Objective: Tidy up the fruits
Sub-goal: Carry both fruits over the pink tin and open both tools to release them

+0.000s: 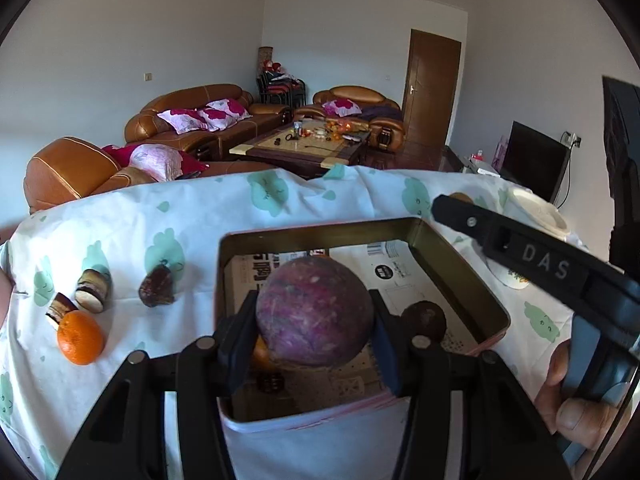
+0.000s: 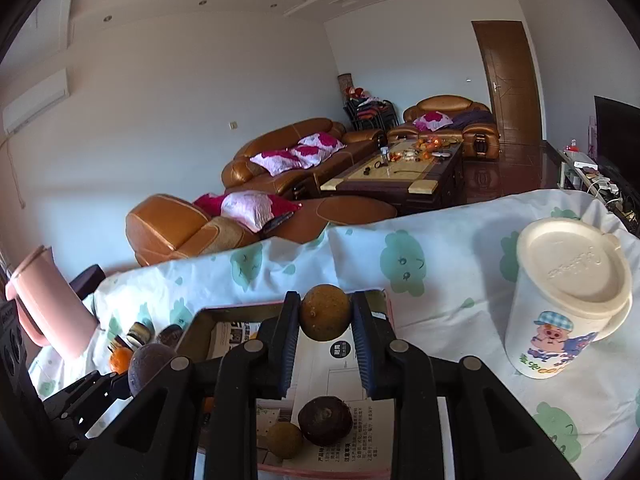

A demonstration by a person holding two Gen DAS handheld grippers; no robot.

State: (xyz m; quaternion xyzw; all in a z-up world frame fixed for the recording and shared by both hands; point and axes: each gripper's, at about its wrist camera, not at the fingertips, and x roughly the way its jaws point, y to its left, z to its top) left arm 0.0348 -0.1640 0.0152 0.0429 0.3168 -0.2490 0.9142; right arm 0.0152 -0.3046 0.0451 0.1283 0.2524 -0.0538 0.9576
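The left tongs [image 1: 316,320] grasp a round, mottled purple fruit [image 1: 315,312] above the rectangular metal tin [image 1: 460,264] on the cloth-covered surface [image 1: 160,220]; the right tongs [image 2: 325,316] pinch a small, dull yellow-brown fruit [image 2: 325,313] over the same tin; a glossy orange [image 1: 80,337] lies at nine o'clock; a matte lidded cup [image 2: 568,304] stands at three o'clock.

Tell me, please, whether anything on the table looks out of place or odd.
Mostly the white cup: it stands tilted, leaning on something under its right side, so it could tip. Some fruit is still out on the cloth, left of the tin: an orange and cut pieces. Nothing looks spilled.
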